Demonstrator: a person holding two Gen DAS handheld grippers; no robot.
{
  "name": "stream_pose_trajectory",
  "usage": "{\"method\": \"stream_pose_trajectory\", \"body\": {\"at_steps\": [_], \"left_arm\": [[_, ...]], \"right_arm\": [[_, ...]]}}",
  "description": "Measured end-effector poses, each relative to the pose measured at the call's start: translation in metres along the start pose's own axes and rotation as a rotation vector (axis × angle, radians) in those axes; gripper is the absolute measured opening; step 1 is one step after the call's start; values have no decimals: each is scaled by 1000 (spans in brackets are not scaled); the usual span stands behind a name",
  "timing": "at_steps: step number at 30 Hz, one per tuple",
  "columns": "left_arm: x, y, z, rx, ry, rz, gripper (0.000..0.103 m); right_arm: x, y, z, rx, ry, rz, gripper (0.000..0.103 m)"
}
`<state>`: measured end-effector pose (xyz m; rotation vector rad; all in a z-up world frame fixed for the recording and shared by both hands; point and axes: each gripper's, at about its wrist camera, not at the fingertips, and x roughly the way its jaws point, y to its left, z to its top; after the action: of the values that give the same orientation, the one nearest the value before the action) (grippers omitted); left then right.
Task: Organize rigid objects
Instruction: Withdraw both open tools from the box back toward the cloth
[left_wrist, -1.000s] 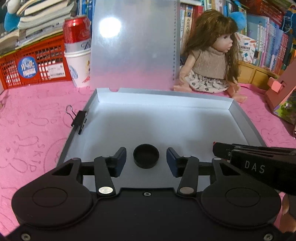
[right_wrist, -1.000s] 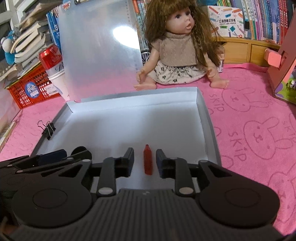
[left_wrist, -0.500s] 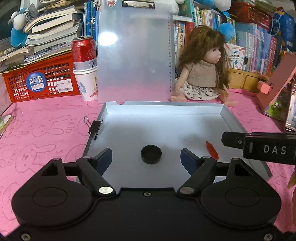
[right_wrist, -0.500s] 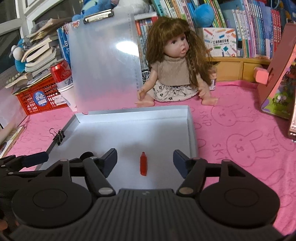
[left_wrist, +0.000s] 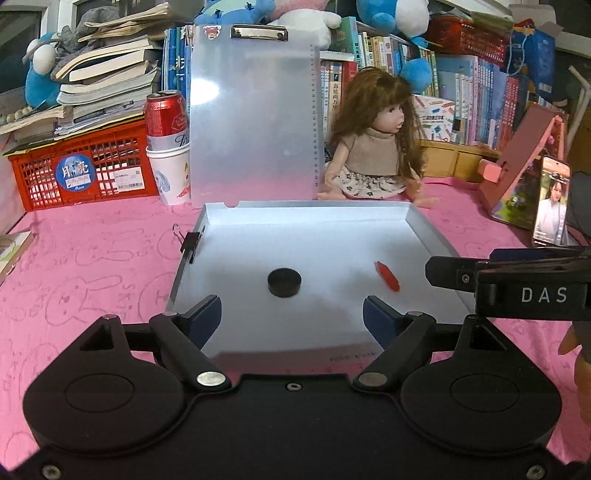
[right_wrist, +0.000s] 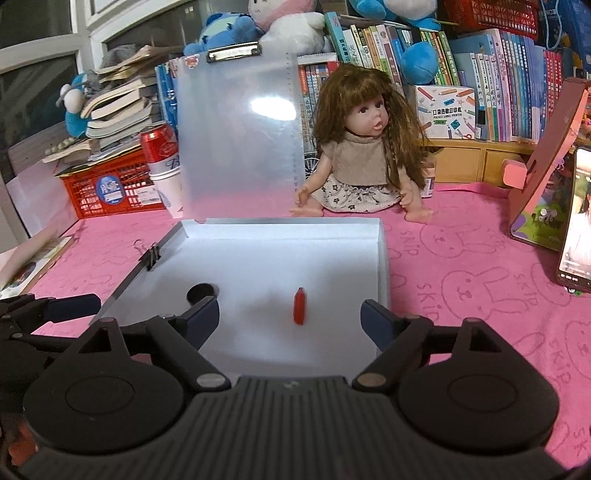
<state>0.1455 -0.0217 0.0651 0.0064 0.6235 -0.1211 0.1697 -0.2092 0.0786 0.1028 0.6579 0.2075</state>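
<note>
Left tool (left_wrist: 291, 314): jaws opening, nothing between them, poised above the near edge of the shallow white tray (left_wrist: 428, 229). Right tool (right_wrist: 290, 317): jaws likewise opening, empty. Black round cap (left_wrist: 284, 282): flat on the tray floor, left of centre, ahead of the left tool and apart from its pads. Red crayon-like piece (right_wrist: 299, 305): lying on the tray floor right of the cap, well apart from it. Black binder clip (left_wrist: 190, 242): clamped on the tray's left wall. Tray on the pink desk (right_wrist: 461, 280), doll (right_wrist: 364, 162) seated behind.
</note>
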Motion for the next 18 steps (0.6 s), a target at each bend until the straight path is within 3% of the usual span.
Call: {"method": "stream_pose_trajectory", "body": {"at_steps": [18], "left_arm": [[-45,5,-46,-23,-11,-32,84]], "right_arm": [[-43,13,-39,-124,-62,31,100]]}}
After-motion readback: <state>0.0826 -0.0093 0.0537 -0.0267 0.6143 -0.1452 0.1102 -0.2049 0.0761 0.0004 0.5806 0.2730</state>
